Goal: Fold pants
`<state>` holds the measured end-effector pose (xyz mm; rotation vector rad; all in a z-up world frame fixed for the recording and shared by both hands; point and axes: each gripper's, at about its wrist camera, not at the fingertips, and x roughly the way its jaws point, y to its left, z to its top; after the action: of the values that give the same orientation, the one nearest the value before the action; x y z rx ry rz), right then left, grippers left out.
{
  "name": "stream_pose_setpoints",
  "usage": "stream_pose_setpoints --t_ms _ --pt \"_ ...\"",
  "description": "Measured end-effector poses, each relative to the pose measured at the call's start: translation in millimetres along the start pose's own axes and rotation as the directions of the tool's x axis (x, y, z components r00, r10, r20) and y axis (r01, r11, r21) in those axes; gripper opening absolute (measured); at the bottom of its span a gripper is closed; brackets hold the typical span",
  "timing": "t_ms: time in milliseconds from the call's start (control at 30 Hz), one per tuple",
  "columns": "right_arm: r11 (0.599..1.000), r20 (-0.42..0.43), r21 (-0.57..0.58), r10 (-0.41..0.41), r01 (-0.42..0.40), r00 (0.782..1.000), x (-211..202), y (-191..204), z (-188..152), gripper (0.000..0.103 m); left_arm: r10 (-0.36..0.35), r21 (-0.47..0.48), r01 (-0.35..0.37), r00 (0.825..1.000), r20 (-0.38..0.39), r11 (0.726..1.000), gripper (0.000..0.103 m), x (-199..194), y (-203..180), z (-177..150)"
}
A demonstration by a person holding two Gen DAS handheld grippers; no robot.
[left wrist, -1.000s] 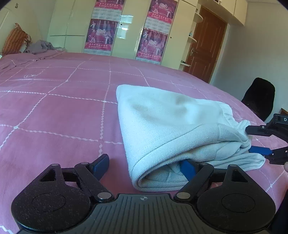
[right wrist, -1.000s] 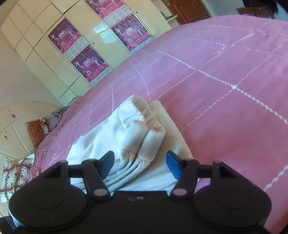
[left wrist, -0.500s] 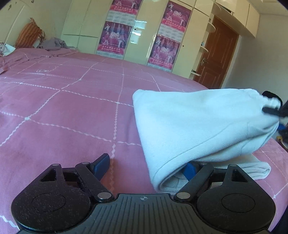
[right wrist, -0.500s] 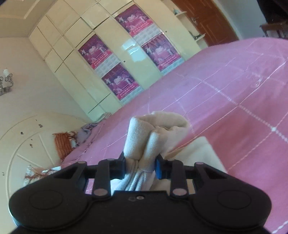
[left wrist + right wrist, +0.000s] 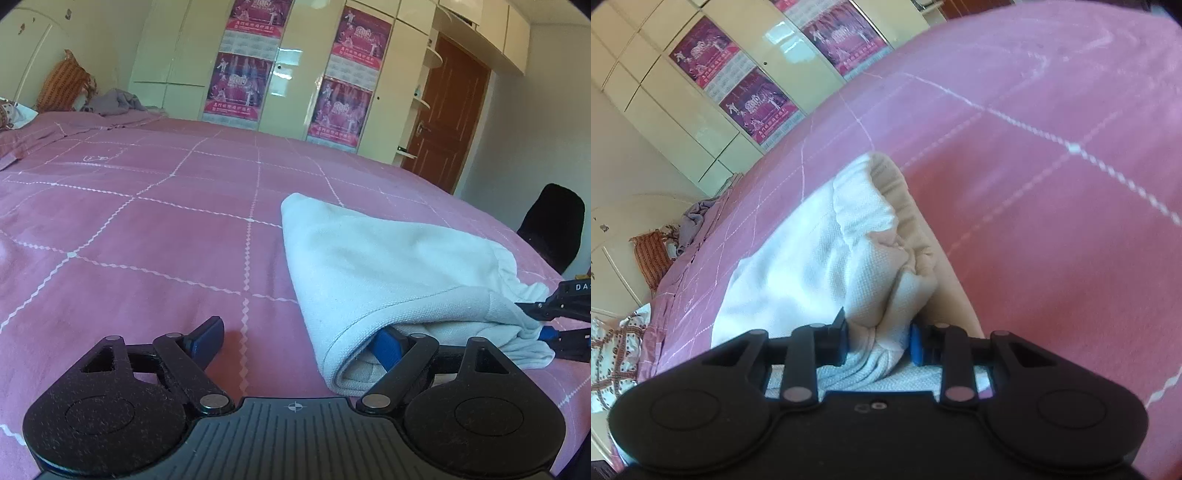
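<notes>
The pale folded pants [image 5: 388,266] lie on the pink bedspread [image 5: 147,240], right of centre in the left wrist view. My left gripper [image 5: 297,339] is open. Its right finger is tucked into the near fold of the pants; its left finger rests over bare bedspread. At the right edge of that view, my right gripper [image 5: 543,319] pinches the far, gathered end. In the right wrist view the right gripper [image 5: 877,343] is shut on the bunched waistband of the pants [image 5: 812,258], with cloth squeezed between both blue pads.
A cream wardrobe [image 5: 177,66] with magenta posters [image 5: 236,88] lines the far wall beside a brown door [image 5: 450,110]. A black chair [image 5: 554,225] stands at the bed's right side. An orange cushion [image 5: 62,88] and grey clothes [image 5: 114,103] lie at the far left.
The right gripper closed on the waistband end, lifted it, then brought it back down near the bed. The left gripper stayed open with its finger in the fold.
</notes>
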<state>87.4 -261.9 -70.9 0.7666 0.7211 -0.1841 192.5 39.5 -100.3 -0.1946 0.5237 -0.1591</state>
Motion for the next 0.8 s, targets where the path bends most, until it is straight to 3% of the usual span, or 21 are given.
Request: stream_pose_setpoints --t_ms 100,300,367,400,467,567,600,667,700,733,800 --pt "1.000 0.017 -0.013 0.010 -0.010 1.000 -10.4 0.9 0.0 0.034 0.009 0.009 -0.009 1.000 -0.010 1.000 0.083 -6.5 0.2 0.9" --pt "0.994 0.087 -0.106 -0.031 0.040 0.996 -44.5 5.0 -5.6 0.053 0.018 0.010 -0.018 0.999 -0.044 1.000 0.083 -28.4 2.1 0.5" --pt "0.986 0.149 -0.152 -0.043 0.066 0.988 -59.7 10.5 -1.2 0.052 -0.034 -0.045 0.035 0.999 0.036 0.998 0.054 -48.8 3.1 6.4" --pt "0.980 0.184 -0.188 -0.033 0.068 0.982 -66.0 16.4 2.1 0.047 -0.039 -0.037 0.041 0.997 0.066 0.998 0.044 -54.4 -1.5 12.7" --pt "0.948 0.233 -0.310 0.002 0.072 0.973 -72.1 35.7 5.5 0.040 -0.066 -0.005 0.067 0.991 0.120 0.998 0.044 -51.5 -17.5 28.0" --pt "0.867 0.220 -0.493 0.039 0.077 0.975 -53.6 66.9 5.7 0.036 -0.109 0.033 0.108 0.993 0.038 0.994 0.050 -9.8 -43.9 44.0" --pt "0.841 0.209 -0.533 0.025 0.092 0.978 -43.6 71.7 2.7 0.037 -0.122 0.050 0.123 0.992 -0.022 0.991 0.070 8.1 -50.5 41.6" --pt "0.776 0.142 -0.606 -0.111 0.175 0.984 -10.3 70.3 -4.8 0.038 -0.111 0.093 0.126 0.983 -0.149 0.988 0.074 34.7 -58.6 28.2" --pt "0.735 0.108 -0.648 -0.171 0.200 0.979 4.5 66.6 -11.4 0.038 -0.114 0.134 0.133 0.983 -0.142 0.982 0.074 32.0 -58.6 26.9" --pt "0.696 0.121 -0.690 -0.162 0.200 0.979 0.4 64.4 -14.3 0.038 -0.129 0.125 0.145 0.983 -0.131 0.981 0.073 25.1 -53.0 29.7" --pt "0.693 0.115 -0.699 -0.135 0.176 0.984 -14.1 66.4 -7.4 0.037 -0.110 0.119 0.116 0.992 -0.056 0.986 0.073 11.0 -40.3 38.4"
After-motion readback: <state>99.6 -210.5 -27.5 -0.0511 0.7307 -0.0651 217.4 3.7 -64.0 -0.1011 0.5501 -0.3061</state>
